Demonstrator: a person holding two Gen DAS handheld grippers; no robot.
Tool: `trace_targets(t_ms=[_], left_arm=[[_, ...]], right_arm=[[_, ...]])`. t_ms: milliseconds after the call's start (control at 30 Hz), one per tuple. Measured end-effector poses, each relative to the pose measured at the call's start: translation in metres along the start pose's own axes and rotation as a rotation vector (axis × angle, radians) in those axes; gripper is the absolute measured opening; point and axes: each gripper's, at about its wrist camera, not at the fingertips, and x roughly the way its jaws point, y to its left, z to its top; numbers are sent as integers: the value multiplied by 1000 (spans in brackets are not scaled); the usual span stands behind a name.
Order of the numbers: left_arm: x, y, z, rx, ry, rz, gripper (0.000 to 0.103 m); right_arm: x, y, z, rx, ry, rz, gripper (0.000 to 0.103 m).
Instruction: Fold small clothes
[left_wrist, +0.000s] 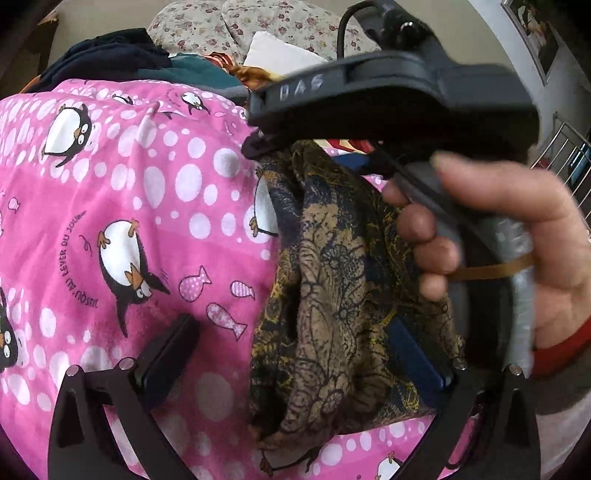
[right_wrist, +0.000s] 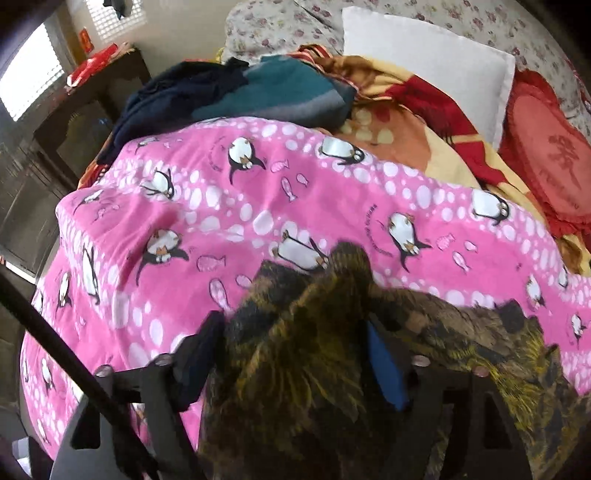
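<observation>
The dark brown and yellow patterned cloth (right_wrist: 295, 369) is blurred in the right wrist view, and its lower part is cut off by the bottom edge. It hides most of the space between the fingers of the right gripper (right_wrist: 291, 354), so it cannot be told how they close. In the left wrist view the same cloth (left_wrist: 332, 295) covers part of the blue right pad (left_wrist: 413, 354) of the left gripper (left_wrist: 295, 354). The right gripper's black body (left_wrist: 399, 99) is blurred, and its fingertips are hidden behind the cloth. The pink penguin blanket (left_wrist: 129, 184) runs past the left and bottom edges.
</observation>
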Motion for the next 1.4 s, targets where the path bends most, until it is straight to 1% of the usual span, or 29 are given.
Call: trace_targets(t_ms=[33, 67, 100, 133, 167, 233, 267, 333, 367, 433, 467, 567, 667, 767, 833, 933, 1033, 1133, 1200, 1233, 1267, 1300, 1333, 1367, 1400], left_arm=[[-1, 1, 0, -3, -5, -13, 102], [-4, 2, -1, -6, -10, -26, 87], [-7, 2, -1, -3, -15, -40, 74], [-6, 2, 1, 13, -9, -47, 38], [-5, 2, 2, 31, 13, -57, 18], [-8, -3, 1, 32, 28, -80, 16], [-11, -6, 0, 36, 28, -86, 11], [-23, -22, -2, 76, 14, -99, 10], [-34, -38, -3, 125, -8, -104, 10], [-46, -65, -4, 192, -31, -108, 10], [-53, -87, -7, 237, -39, -127, 10], [-57, -137, -13, 333, -44, -175, 10], [-44, -196, -24, 424, -15, -226, 10], [-24, -239, -38, 475, 24, -271, 10], [-3, -271, -50, 504, 67, -295, 10], [25, -302, -66, 515, 129, -316, 10], [51, -327, -84, 538, 169, -310, 10], [73, -340, -96, 560, 210, -296, 10], [83, -346, -102, 570, 249, -282, 10], [86, -344, -101, 579, 262, -279, 10], [87, -344, -102, 583, 275, -273, 12], [84, -341, -102, 581, 296, -268, 17], [81, -340, -100, 578, 310, -276, 27], [71, -334, -97, 569, 326, -296, 35], [59, -327, -94, 565, 326, -301, 55]], right_arm=[[-1, 0, -1, -18, -16, 9, 30], [-3, -1, -1, -21, -25, 15, 23], [-5, -3, -2, -18, -37, 27, 20], [-13, -4, -4, -21, -55, 33, 15], [-19, -5, -5, -25, -71, 38, 14], [-43, -10, -9, -24, -122, 65, 12], [-57, -14, -11, -20, -146, 78, 11], [-92, -29, -19, -13, -206, 95, 10], [-105, -36, -22, -13, -223, 97, 10], [-136, -57, -34, -3, -265, 92, 9], [-152, -71, -41, 7, -285, 87, 9], [-187, -107, -62, 42, -327, 67, 9], [-216, -144, -84, 81, -352, 21, 8], [-239, -184, -109, 119, -365, -34, 8], [-248, -214, -127, 153, -362, -70, 8], [-250, -250, -152, 196, -348, -117, 8], [-242, -283, -171, 245, -329, -158, 8], [-217, -314, -185, 303, -283, -192, 8], [-197, -324, -189, 316, -248, -228, 7], [-183, -329, -190, 334, -227, -228, 7], [-174, -329, -192, 334, -209, -238, 7], [-162, -330, -193, 333, -183, -260, 7], [-157, -331, -195, 341, -172, -256, 8], [-157, -331, -195, 352, -176, -252, 9], [-165, -335, -197, 389, -198, -241, 10]])
